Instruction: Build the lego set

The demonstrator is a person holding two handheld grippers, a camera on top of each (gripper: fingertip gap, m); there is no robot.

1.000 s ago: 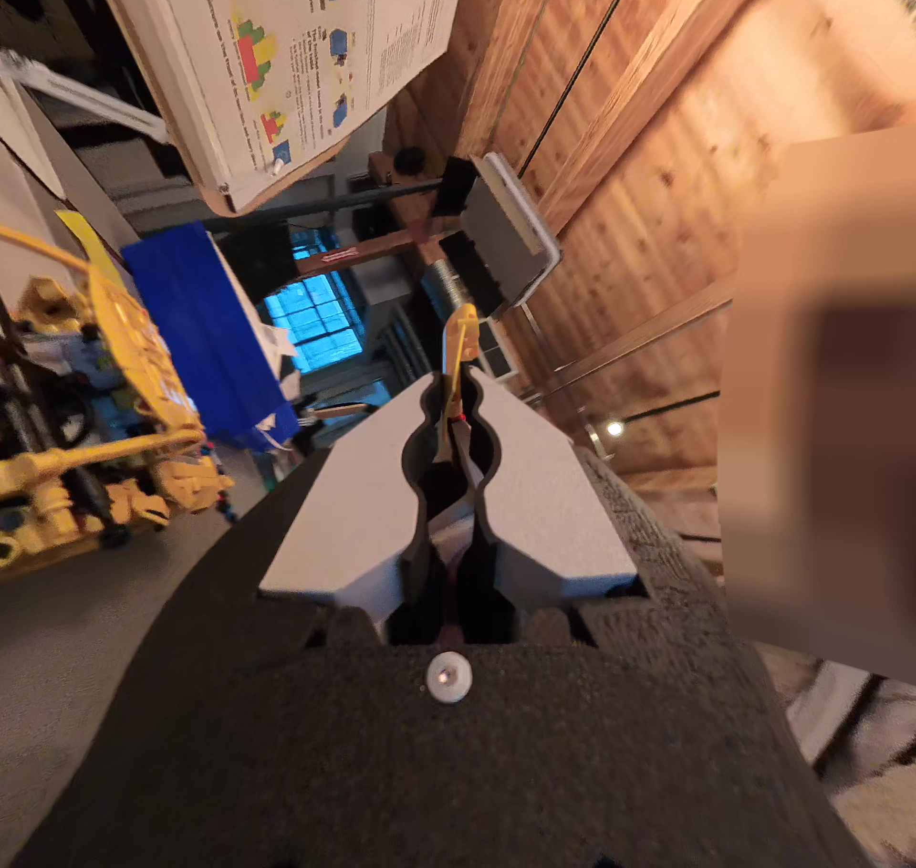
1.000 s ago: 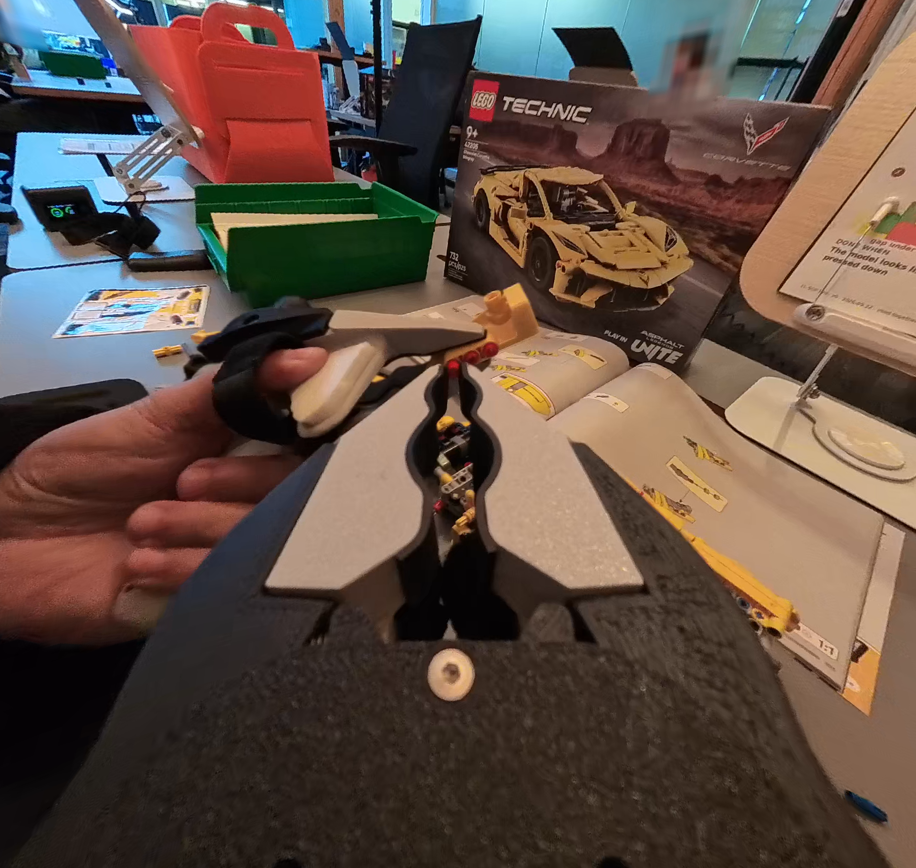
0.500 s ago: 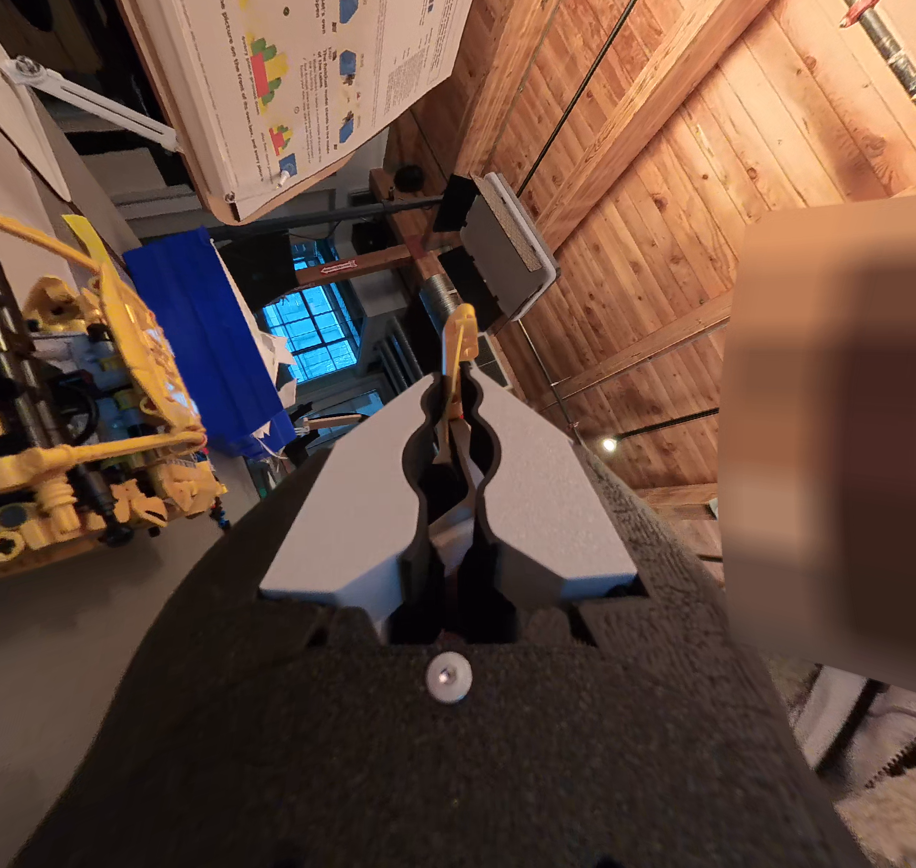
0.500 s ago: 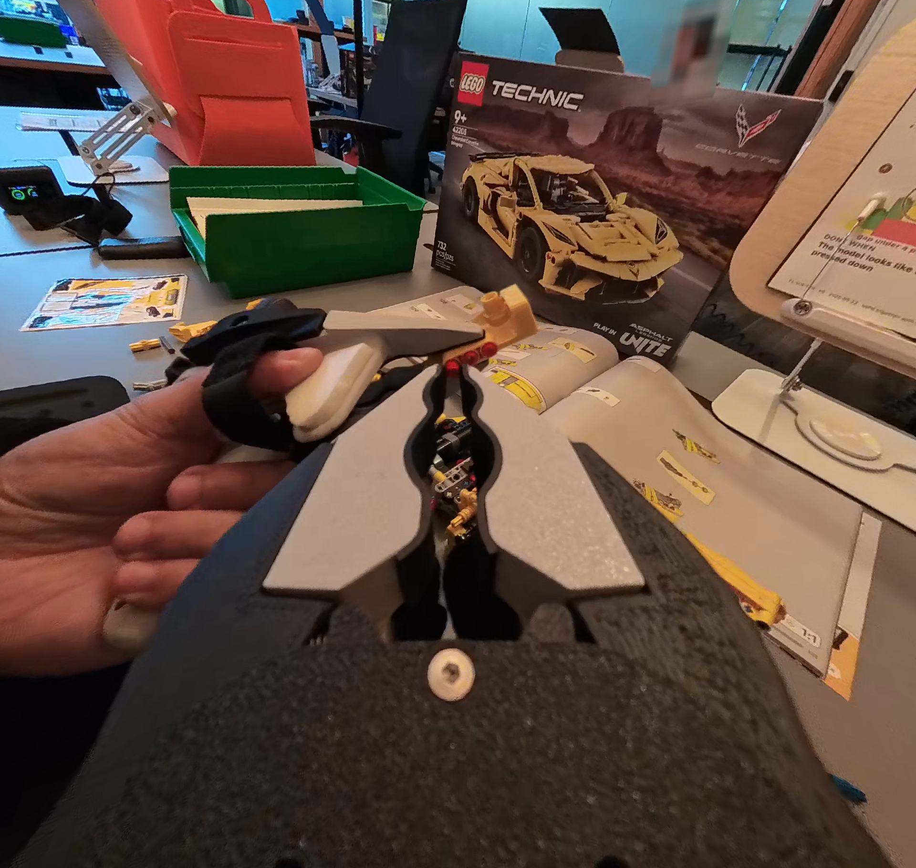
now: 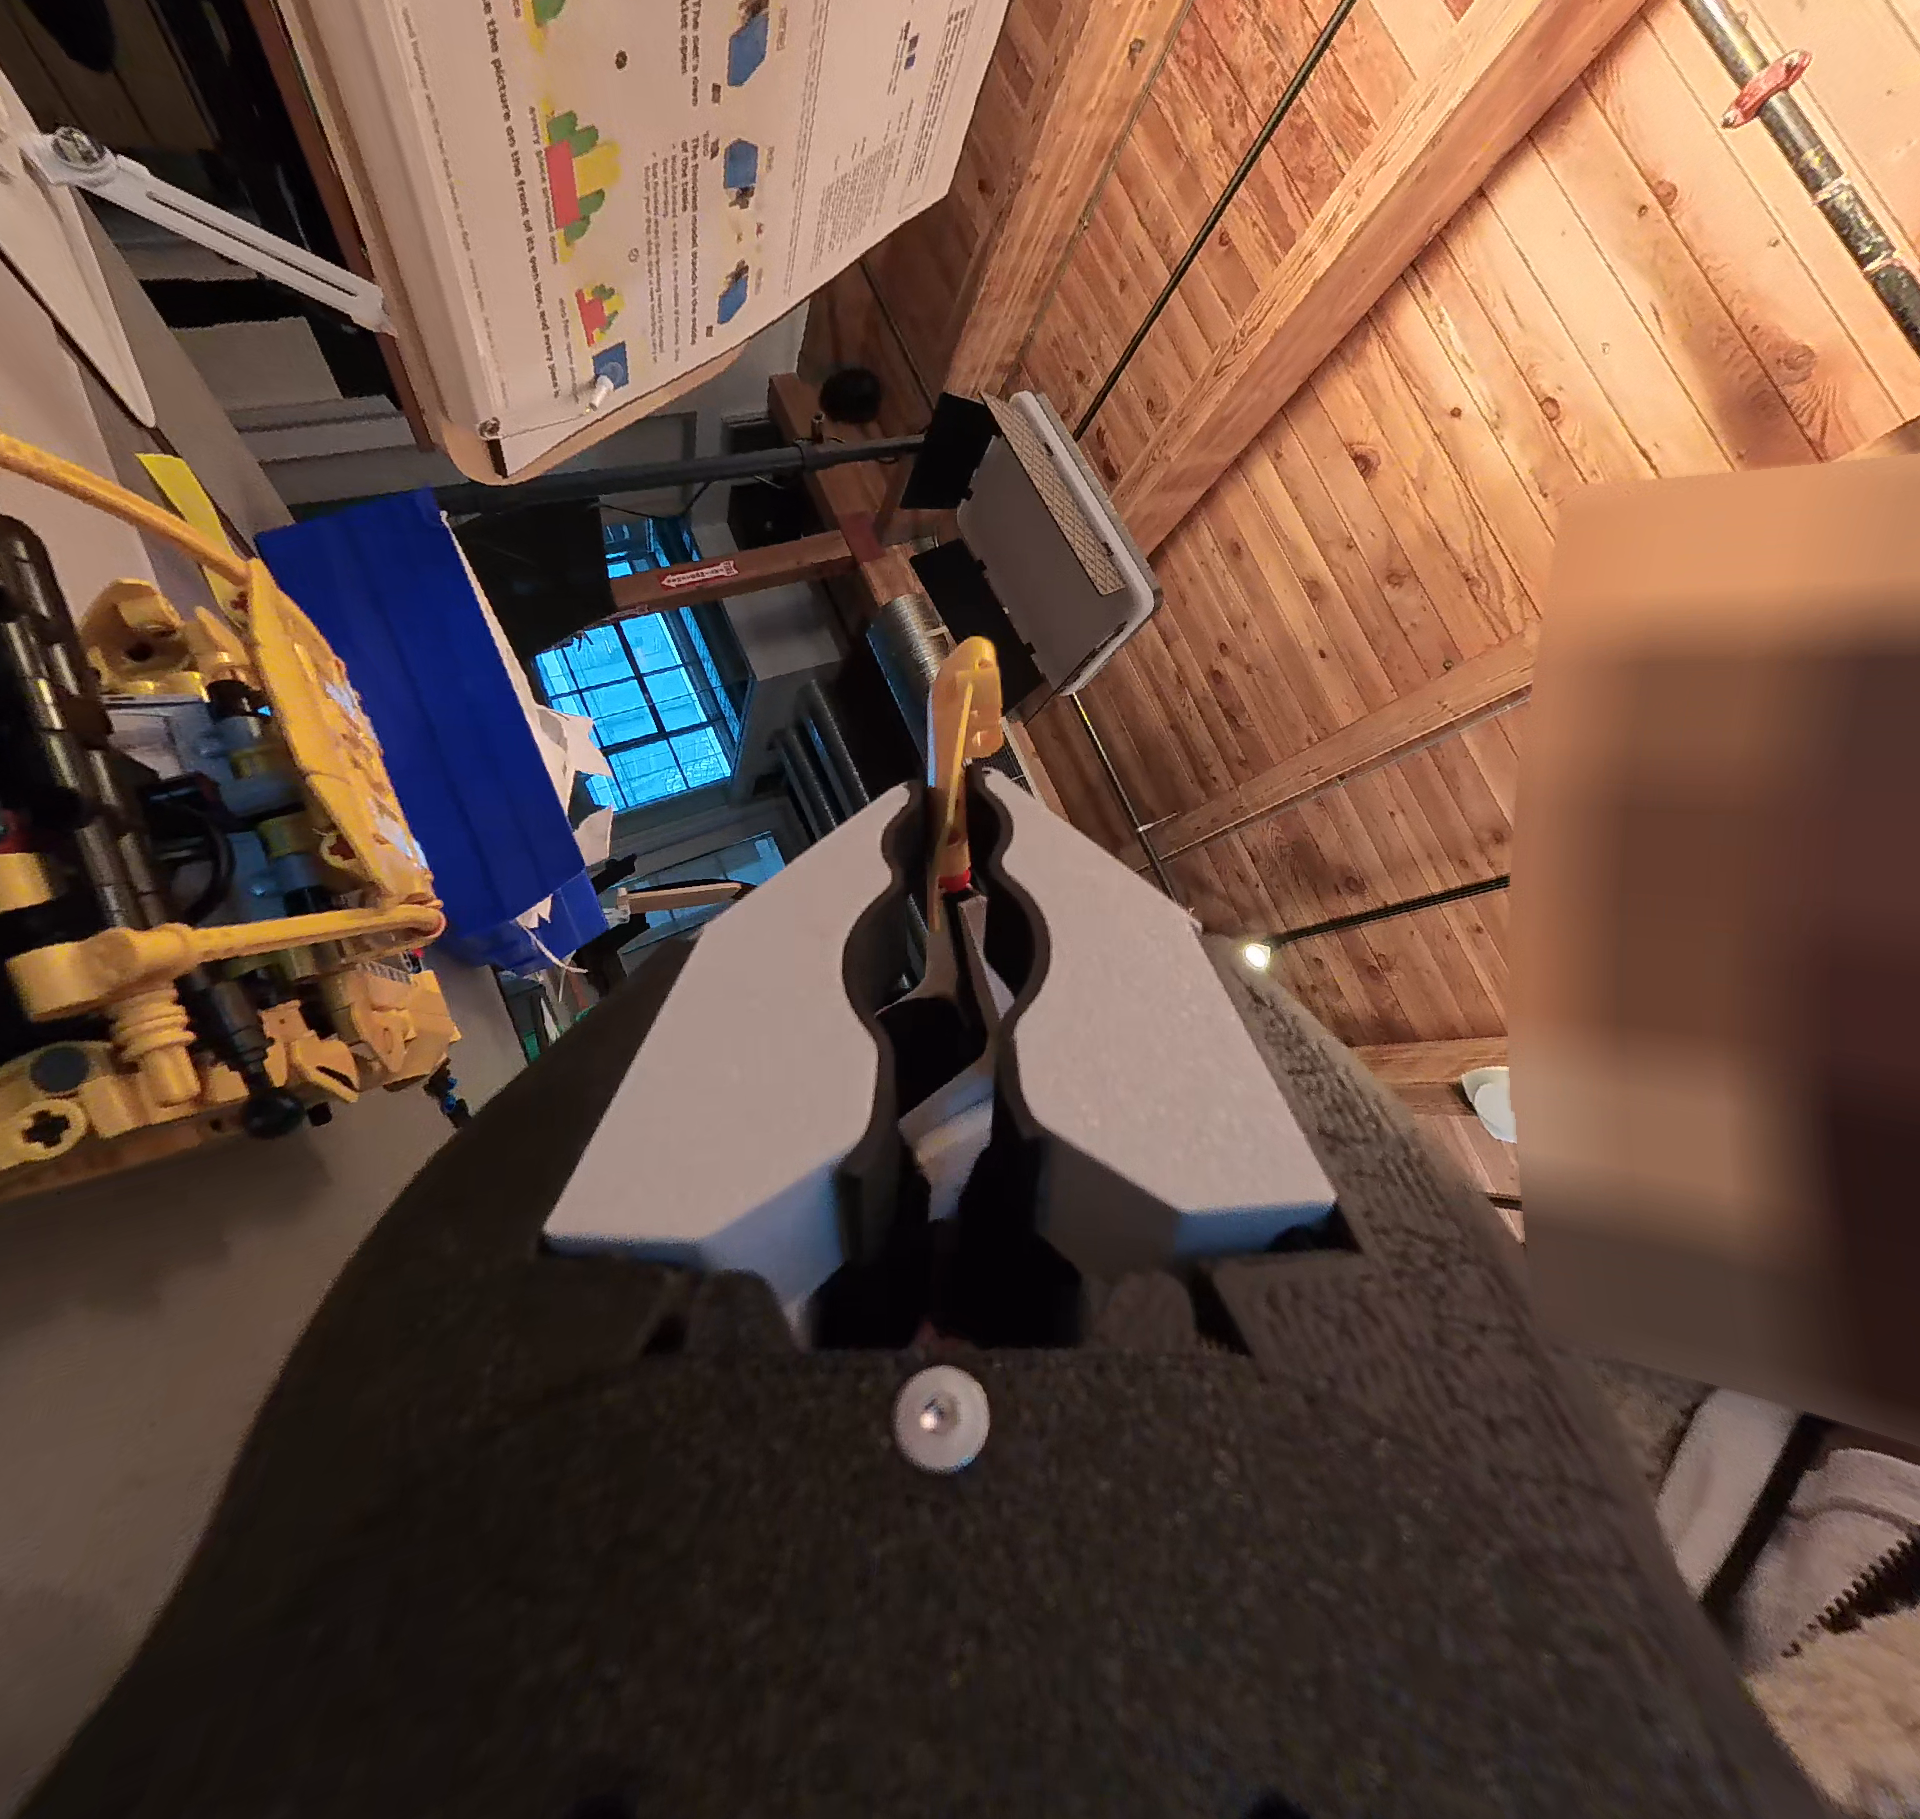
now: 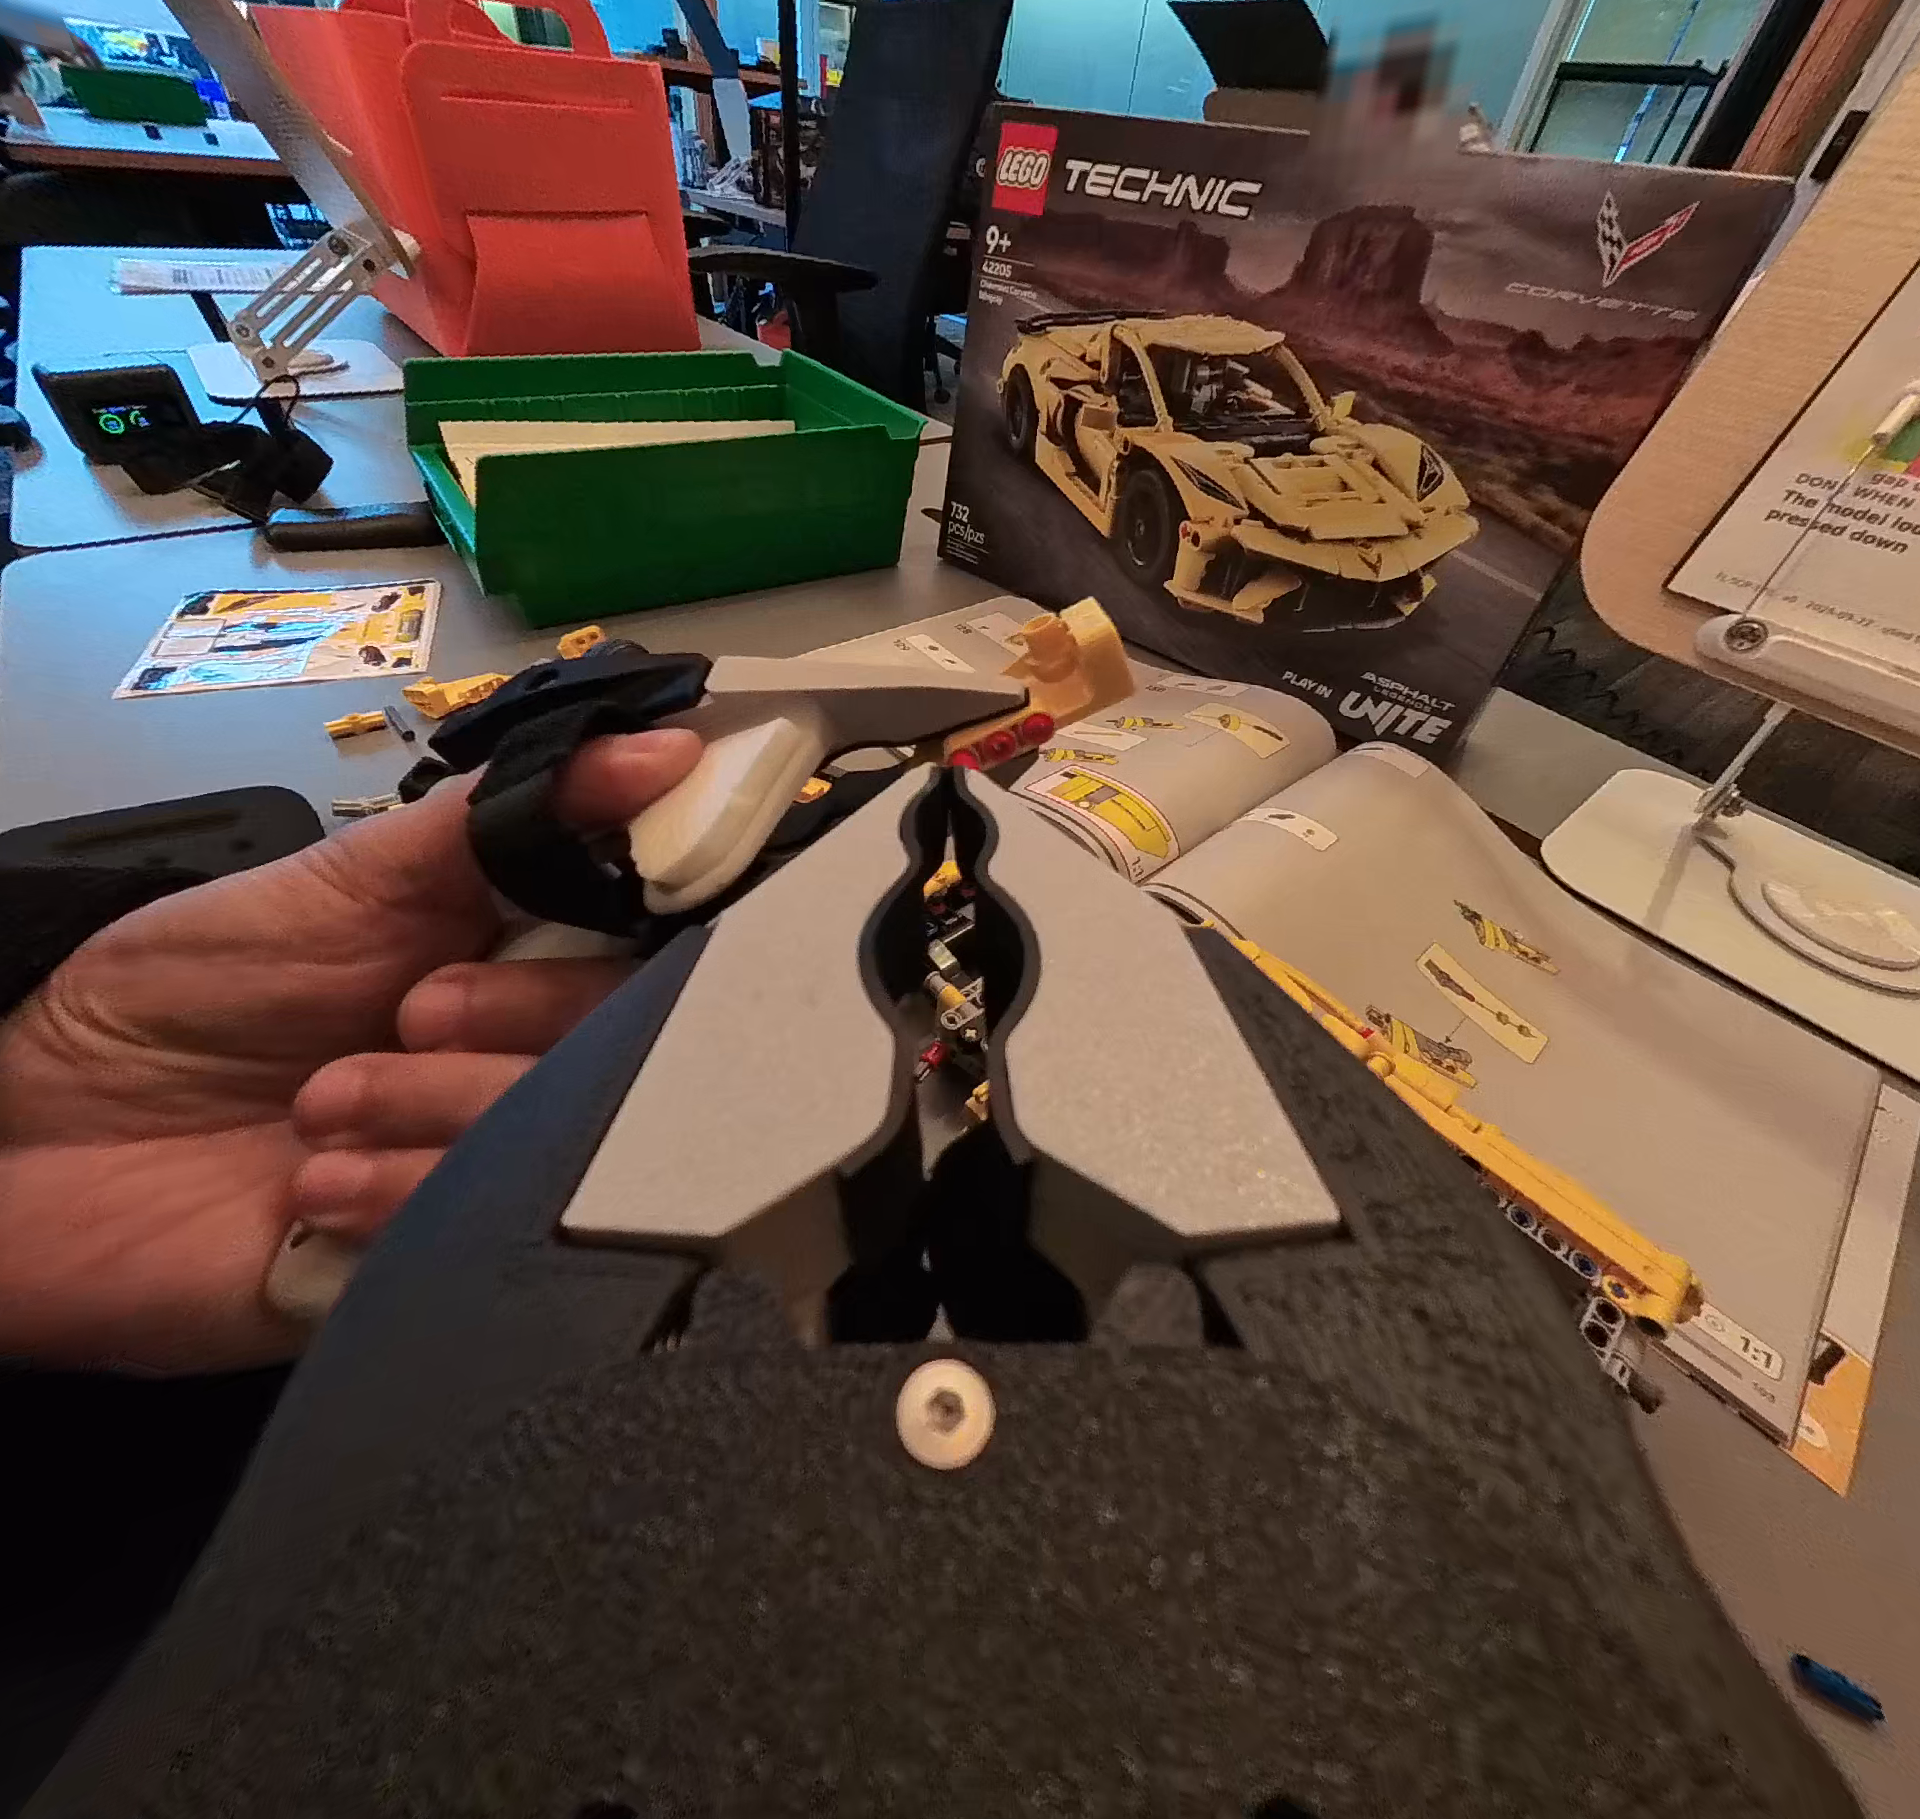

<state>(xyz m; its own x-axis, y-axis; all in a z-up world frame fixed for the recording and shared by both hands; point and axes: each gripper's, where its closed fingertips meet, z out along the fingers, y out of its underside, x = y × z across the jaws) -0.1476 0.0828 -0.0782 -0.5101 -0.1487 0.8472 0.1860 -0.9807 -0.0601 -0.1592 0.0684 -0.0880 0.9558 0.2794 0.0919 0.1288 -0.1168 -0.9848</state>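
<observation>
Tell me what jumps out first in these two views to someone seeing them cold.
In the right wrist view, the left tongs, held in a hand, cross the middle pinching a small yellow piece with red pins. Behind them a set box showing a yellow car stands upright, an open instruction booklet flat before it and a green bin to its left. The left wrist view tilts up to a wooden ceiling, the half-built yellow model at its left edge.

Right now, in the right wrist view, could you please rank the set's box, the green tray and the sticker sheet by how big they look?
1. Box, clearly largest.
2. Green tray.
3. Sticker sheet, smallest, though it lies flat, so foreshortening shrinks it.
</observation>
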